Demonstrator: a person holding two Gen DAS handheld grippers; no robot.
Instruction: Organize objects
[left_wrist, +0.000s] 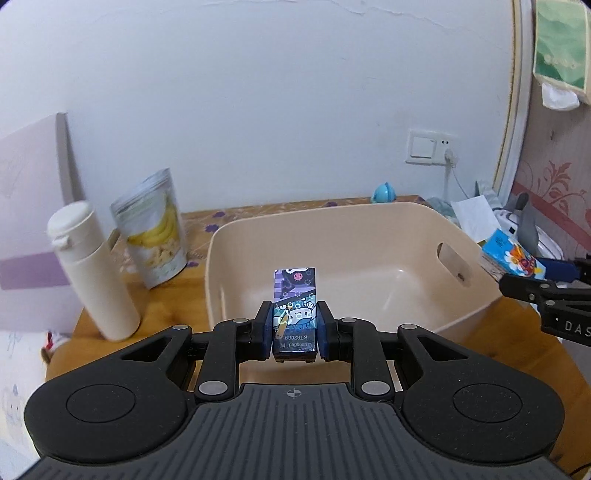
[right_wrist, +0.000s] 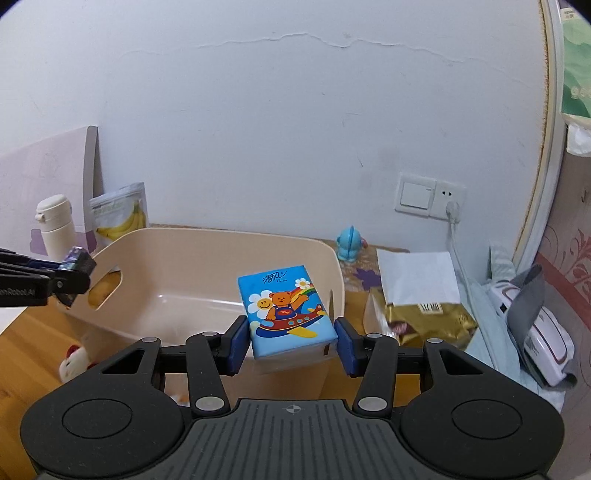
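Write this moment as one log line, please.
left tongs: gripping cartoon box | right tongs: gripping tissue pack | both over: beige bin

small printed box (left_wrist: 294, 317): "KT82069", upside down | right gripper (left_wrist: 546, 284) body: "DAS", cut off | left gripper (right_wrist: 70, 275) arm: "enRobot.AI", partial | tissue pack (right_wrist: 286, 310): Chinese brand script

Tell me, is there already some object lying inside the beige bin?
No: the beige bin shows only its bare floor, while the left gripper holds a small box above its rim.
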